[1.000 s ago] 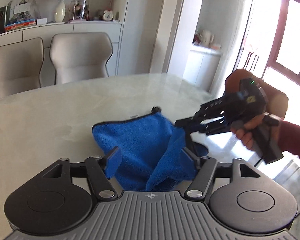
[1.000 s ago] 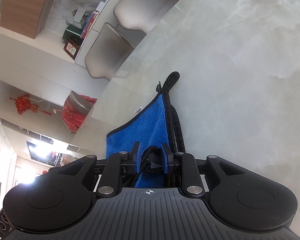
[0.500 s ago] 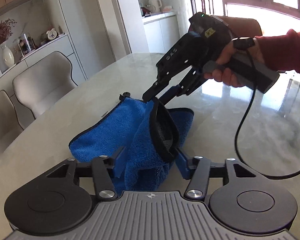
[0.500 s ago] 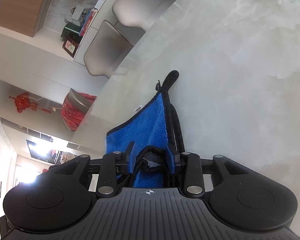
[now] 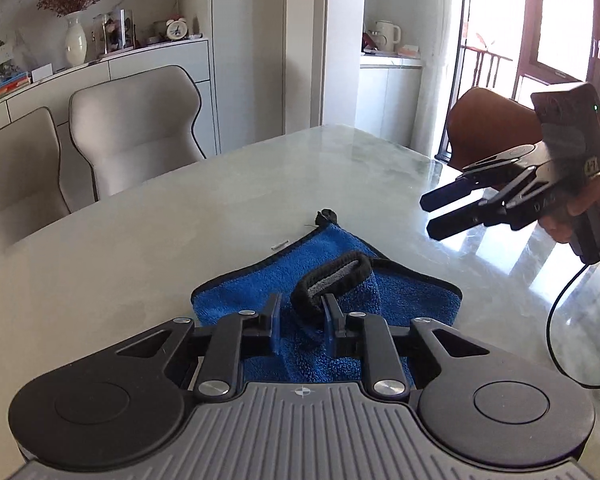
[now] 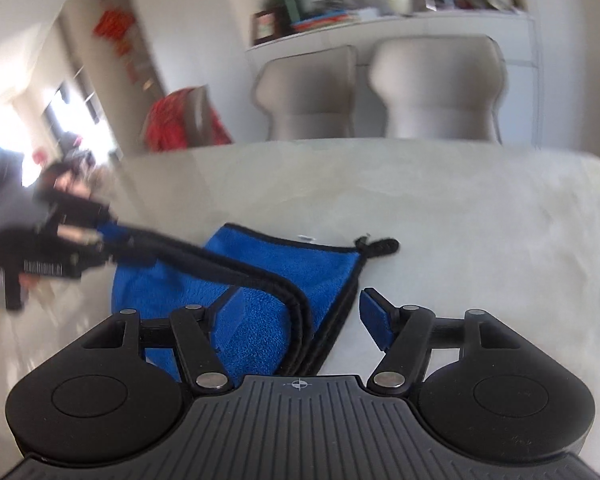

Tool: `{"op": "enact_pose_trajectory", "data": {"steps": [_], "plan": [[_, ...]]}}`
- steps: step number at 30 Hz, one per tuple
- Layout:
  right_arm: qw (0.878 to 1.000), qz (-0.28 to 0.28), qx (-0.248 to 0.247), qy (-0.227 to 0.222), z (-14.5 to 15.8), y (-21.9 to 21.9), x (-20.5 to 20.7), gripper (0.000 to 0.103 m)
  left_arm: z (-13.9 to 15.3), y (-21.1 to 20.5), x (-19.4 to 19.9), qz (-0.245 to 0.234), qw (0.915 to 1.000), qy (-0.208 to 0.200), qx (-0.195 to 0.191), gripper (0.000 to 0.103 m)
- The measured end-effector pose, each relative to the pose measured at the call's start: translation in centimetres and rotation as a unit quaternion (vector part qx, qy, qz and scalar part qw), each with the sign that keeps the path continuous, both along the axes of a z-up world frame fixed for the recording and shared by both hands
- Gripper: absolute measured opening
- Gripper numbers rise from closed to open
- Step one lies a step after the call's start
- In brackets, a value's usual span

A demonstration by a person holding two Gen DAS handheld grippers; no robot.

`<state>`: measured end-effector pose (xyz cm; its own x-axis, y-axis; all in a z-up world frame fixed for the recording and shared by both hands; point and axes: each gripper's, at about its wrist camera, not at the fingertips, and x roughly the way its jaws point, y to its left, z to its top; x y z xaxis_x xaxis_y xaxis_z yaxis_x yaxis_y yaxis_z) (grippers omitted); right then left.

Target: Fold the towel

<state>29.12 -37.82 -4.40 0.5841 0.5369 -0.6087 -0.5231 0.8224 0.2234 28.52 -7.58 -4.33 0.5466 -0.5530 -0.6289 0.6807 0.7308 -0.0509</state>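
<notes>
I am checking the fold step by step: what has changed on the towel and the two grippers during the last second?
The right hand-held gripper let go of the blue towel, opened and drew back off it. The left hand-held gripper narrowed around the towel's black edge; a firm grip is unclear. The towel stayed on the marble table.

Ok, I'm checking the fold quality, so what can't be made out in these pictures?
1. Left wrist view: the towel's near edge is hidden under the left gripper's body.
2. Right wrist view: the left gripper is motion-blurred, so its bite on the hem is unclear.
3. Left wrist view: the pale scrap beside the towel is too small to identify.
4. Right wrist view: the right gripper's body covers the towel's near corner.
</notes>
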Motion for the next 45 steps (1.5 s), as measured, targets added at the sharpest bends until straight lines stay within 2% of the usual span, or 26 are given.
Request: {"op": "enact_pose_trajectory", "data": {"steps": [6,10,19,21,23,25,26,27,31,32,35,39,45], "plan": [[0.998,0.057,0.008,0.011,-1.1,0.8,2.8,0.054,-0.1,1.0,0.2,0.010,0.9998,0.005,-0.018,0.018],[0.995,0.080,0.043,0.030,-1.9,0.6,4.3,0.054,-0.4,1.6,0.6,0.017,0.9994,0.014,-0.026,0.018],[0.987,0.133,0.046,0.078,-3.4,0.8,4.7,0.056,-2.0,2.1,0.8,0.023,0.9988,0.038,-0.022,0.018],[0.986,0.143,0.032,0.078,-3.6,1.2,4.5,0.056,-2.0,2.3,0.8,0.022,0.9985,0.042,-0.027,0.018],[0.987,0.145,0.023,0.071,-3.7,1.5,4.3,0.053,-2.0,2.4,0.8,0.021,0.9984,0.046,-0.028,0.019],[0.988,0.135,0.023,0.073,-3.5,1.5,4.2,0.035,-2.4,2.5,0.9,0.024,0.9981,0.053,-0.023,0.019],[0.988,0.131,0.023,0.074,-3.4,1.5,4.2,0.022,-2.5,2.5,0.9,0.025,0.9979,0.056,-0.022,0.019],[0.989,0.127,0.022,0.076,-3.4,1.4,4.1,0.015,-2.6,2.5,0.9,0.024,0.9978,0.058,-0.023,0.019],[0.989,0.122,0.053,0.061,-2.2,0.7,2.6,0.012,-2.8,2.4,0.6,0.015,0.9980,0.056,-0.023,0.018],[0.989,0.120,0.062,0.061,-1.9,0.4,2.1,0.011,-2.8,2.2,0.6,0.012,0.9982,0.055,-0.019,0.012],[0.989,0.118,0.068,0.053,-0.9,0.1,1.2,0.010,-2.4,2.0,0.7,0.017,0.9983,0.055,-0.011,0.009],[0.992,0.097,0.074,0.041,0.6,-0.8,0.8,0.010,-1.1,2.4,1.7,0.034,0.9971,0.052,-0.044,0.009],[0.995,0.057,0.070,0.039,1.0,-1.3,3.2,0.010,-0.3,1.0,4.8,0.036,0.9991,0.021,-0.010,0.009]]}}
